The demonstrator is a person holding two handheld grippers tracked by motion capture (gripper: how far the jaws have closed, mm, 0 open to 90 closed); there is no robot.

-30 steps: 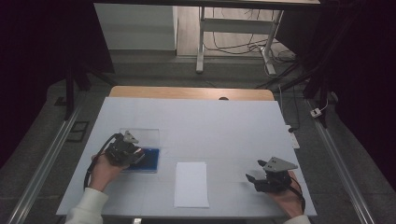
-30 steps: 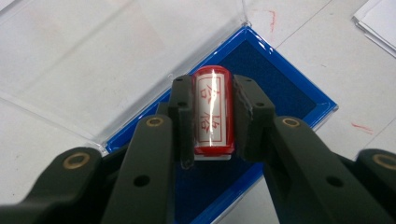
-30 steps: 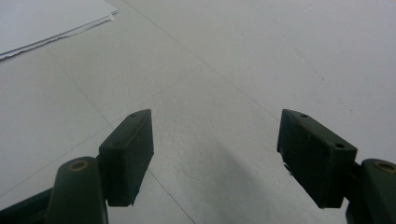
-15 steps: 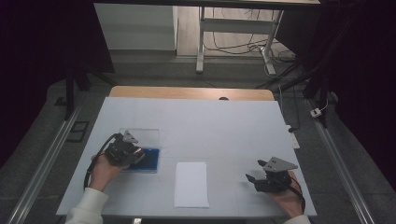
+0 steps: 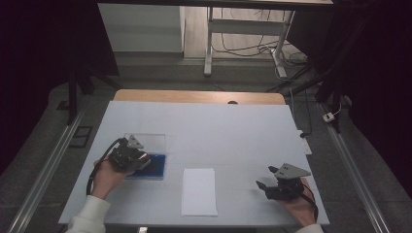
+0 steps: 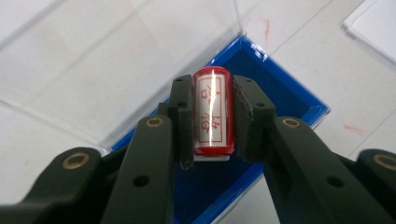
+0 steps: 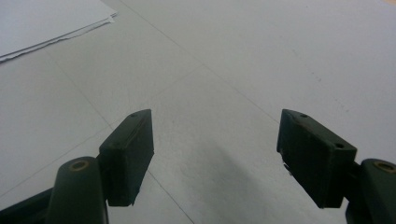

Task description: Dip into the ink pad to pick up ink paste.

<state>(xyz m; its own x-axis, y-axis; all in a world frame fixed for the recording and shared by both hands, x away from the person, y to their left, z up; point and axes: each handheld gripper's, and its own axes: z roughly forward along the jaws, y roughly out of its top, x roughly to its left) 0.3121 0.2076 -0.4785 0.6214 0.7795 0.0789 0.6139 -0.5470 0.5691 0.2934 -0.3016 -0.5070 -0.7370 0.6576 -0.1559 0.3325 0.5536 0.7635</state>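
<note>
Left gripper view: left tongs clamp a red cylindrical stamp above the blue tray of a clear-lidded box. Right tongs stand wide apart, empty, over the tabletop, near a paper sheet.

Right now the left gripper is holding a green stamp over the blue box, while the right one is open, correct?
Not quite: the stamp is red, as the left gripper view shows. The left gripper does clamp it over the blue box, and the right gripper is open.
</note>
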